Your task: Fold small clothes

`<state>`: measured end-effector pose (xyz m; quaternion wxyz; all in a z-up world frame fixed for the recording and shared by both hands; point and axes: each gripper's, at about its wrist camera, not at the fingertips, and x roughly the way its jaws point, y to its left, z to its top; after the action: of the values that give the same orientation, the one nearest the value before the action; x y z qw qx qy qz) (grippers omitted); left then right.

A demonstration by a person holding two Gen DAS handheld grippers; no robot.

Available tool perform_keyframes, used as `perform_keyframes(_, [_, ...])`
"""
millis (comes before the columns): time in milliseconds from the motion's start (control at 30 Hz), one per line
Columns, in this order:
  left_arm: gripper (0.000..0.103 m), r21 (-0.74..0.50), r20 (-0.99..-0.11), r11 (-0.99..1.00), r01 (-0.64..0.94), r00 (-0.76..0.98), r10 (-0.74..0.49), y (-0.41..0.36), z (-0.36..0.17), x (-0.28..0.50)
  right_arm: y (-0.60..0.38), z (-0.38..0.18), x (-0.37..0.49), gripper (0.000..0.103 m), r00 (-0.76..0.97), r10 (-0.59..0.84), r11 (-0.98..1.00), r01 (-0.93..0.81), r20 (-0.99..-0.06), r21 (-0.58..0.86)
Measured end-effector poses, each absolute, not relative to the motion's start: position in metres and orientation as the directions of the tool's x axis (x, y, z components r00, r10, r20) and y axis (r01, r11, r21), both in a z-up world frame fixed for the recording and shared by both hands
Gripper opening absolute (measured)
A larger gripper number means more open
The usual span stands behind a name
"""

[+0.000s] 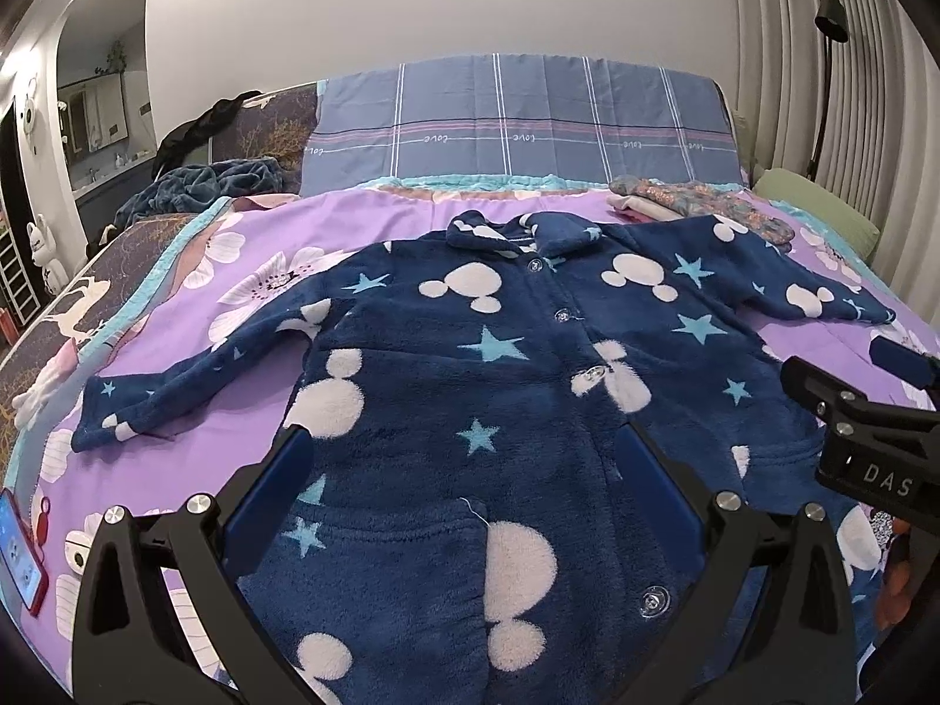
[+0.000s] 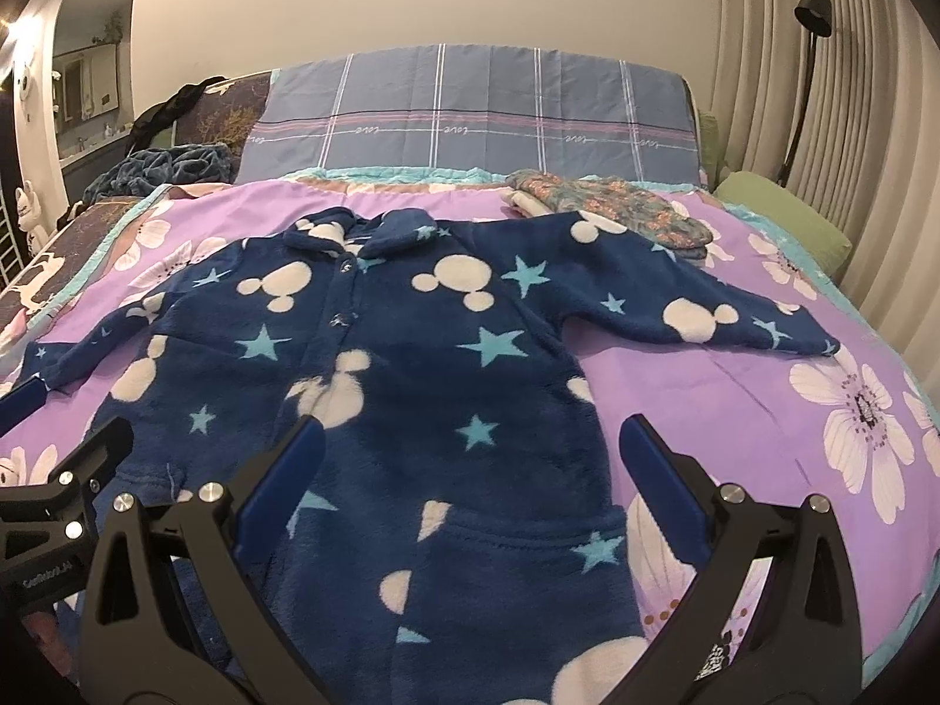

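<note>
A navy fleece pyjama top (image 1: 470,364), printed with white mouse heads and pale stars, lies face up and buttoned on the purple floral bedspread (image 1: 282,235), collar toward twelve o'clock, both sleeves spread out to nine and three. Nothing is folded yet, so this looks like the start: the garment is laid flat and the first fold is still to come. The left tongs (image 1: 464,458) hang wide over the lower front near the hem, and the right tongs (image 2: 470,440) stand wide as well, over the hem's right corner with one finger above bare bedspread; neither holds cloth. The next move probably calls for pinching a sleeve cuff or side seam and carrying it across the button line. The left sleeve (image 1: 176,393) has open bedspread around it; the right sleeve (image 2: 705,311) lies just beside a folded floral garment (image 2: 617,205) at one o'clock. A red-cased phone (image 1: 20,552) sits at eight o'clock, near the bed's edge.
</note>
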<state>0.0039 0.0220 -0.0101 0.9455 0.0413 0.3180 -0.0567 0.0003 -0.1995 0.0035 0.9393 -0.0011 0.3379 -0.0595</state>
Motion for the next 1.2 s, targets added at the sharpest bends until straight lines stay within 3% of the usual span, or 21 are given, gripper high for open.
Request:
perform_keyframes(467, [0.102, 0.019, -0.604, 0.991, 0.135, 0.791, -0.096, 0.031, -0.012, 0.001, -0.192, 0.007, -0.007, 0.101, 0.795, -0.14, 0.99, 0.108, -0.59, -0.09])
perform_keyframes(1200, [0.102, -0.04, -0.618, 0.999, 0.031, 0.785, -0.049, 0.088, -0.026, 0.0, -0.15, -0.006, 0.009, 0.101, 0.747, -0.058, 0.997, 0.007, -0.662, -0.08])
